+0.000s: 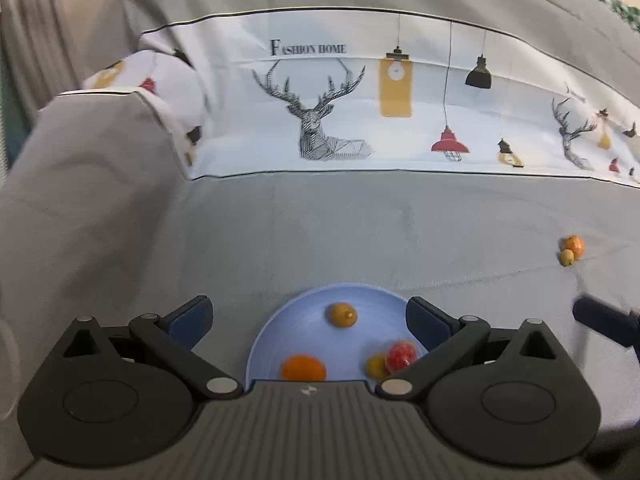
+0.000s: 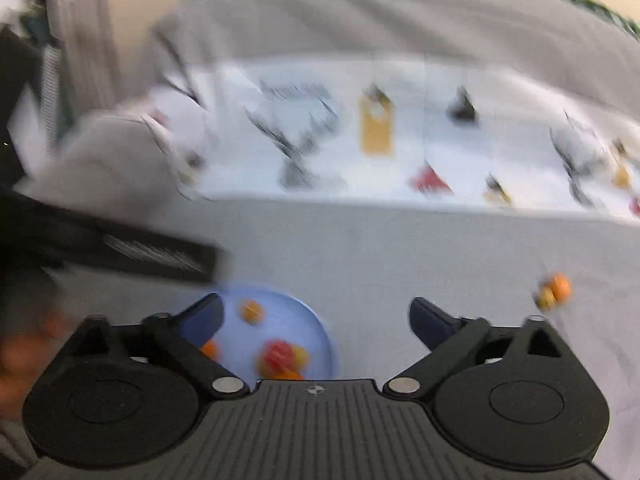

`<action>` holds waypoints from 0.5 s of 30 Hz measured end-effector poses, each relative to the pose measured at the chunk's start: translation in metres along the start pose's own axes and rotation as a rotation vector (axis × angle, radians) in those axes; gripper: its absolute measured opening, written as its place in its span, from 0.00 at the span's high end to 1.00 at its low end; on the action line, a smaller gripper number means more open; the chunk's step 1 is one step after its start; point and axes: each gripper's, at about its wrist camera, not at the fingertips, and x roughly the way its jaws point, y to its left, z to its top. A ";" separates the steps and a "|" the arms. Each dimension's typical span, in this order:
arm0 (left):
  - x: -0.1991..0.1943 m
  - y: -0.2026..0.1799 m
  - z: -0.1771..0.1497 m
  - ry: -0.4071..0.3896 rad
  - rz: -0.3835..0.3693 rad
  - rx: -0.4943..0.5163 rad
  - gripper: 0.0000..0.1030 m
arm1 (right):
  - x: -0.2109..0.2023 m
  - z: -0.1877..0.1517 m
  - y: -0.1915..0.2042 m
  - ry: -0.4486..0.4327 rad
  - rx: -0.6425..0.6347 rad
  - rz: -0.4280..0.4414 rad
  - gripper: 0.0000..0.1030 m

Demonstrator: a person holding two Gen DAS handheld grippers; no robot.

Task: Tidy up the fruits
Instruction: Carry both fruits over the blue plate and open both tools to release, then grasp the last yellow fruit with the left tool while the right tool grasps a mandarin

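A light blue plate (image 1: 304, 304) lies on the grey cloth just ahead of my left gripper (image 1: 308, 312), which is open and empty above it. On the plate are a yellow fruit (image 1: 343, 314), an orange fruit (image 1: 303, 367) and a red fruit (image 1: 401, 355) beside a small yellow one (image 1: 375, 365). Two loose fruits, orange (image 1: 573, 243) and small yellow (image 1: 566, 257), lie far right on the cloth. In the blurred right wrist view my right gripper (image 2: 316, 316) is open and empty, the plate (image 2: 316, 328) sits at its left and the loose fruits (image 2: 554, 290) at its right.
A printed white sheet with deer and lamps (image 1: 320, 120) rises behind the grey cloth. The other gripper's tip (image 1: 604, 320) shows at the right edge of the left wrist view. A dark gripper body (image 2: 120, 248) crosses the left of the right wrist view.
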 end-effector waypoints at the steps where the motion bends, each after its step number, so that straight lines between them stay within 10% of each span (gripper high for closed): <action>1: -0.006 -0.002 0.001 0.014 -0.033 -0.011 0.00 | -0.010 0.003 0.004 -0.008 -0.030 0.042 0.02; 15: -0.054 -0.090 -0.008 -0.024 -0.065 0.096 0.00 | -0.106 -0.070 -0.096 -0.053 0.159 -0.165 0.01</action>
